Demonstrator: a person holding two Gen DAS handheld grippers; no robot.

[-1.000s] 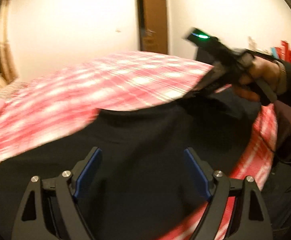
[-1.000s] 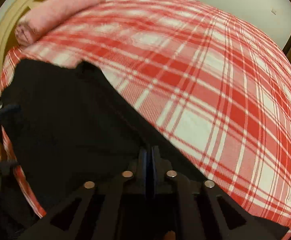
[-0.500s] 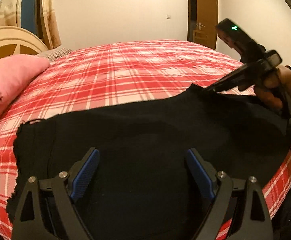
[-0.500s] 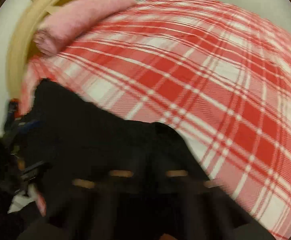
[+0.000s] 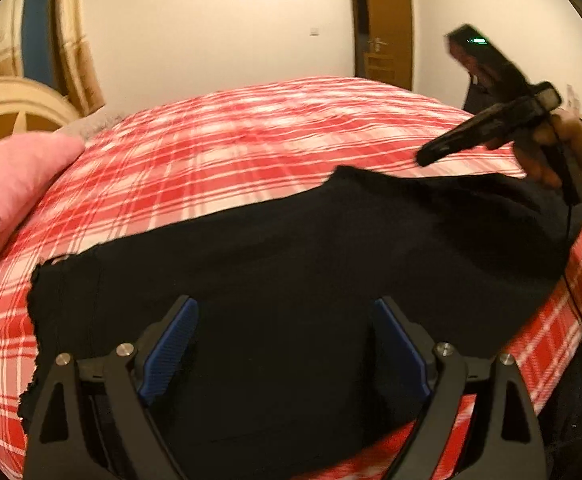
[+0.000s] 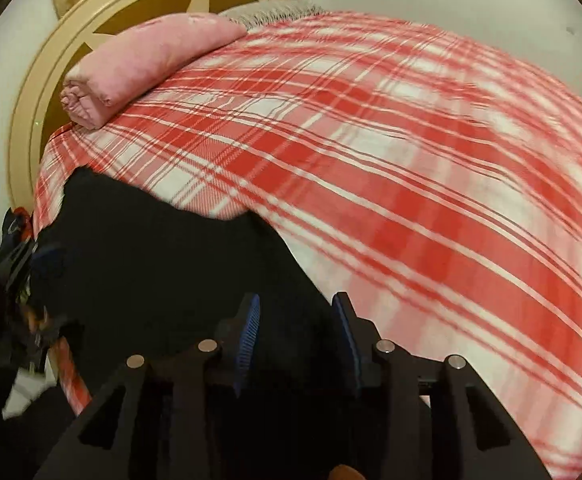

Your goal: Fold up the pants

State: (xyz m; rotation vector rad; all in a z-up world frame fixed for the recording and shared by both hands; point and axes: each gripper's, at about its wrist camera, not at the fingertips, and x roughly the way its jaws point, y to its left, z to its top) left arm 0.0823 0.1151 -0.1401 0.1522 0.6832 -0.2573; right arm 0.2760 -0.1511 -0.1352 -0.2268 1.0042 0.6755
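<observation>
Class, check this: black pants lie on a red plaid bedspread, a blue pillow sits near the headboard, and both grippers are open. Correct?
Not quite: the pillow is pink, as the right wrist view shows. The black pants do lie on the red plaid bedspread, and the left gripper and right gripper are open.

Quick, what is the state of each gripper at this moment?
Left gripper: open, holding nothing, over the black pants.
Right gripper: open, holding nothing.

Warm, yellowish indoor light, source out of frame; white wall (image 5: 211,32) evenly lit, no hard shadows. Strong fisheye bend, dark vignette at corners in both views. Motion blur smears plaid bedspread (image 6: 431,208) toward right edge, also the right gripper (image 5: 425,158) seen from left cam. Black pants (image 5: 291,264) underexposed, near-zero fabric detail.
</observation>
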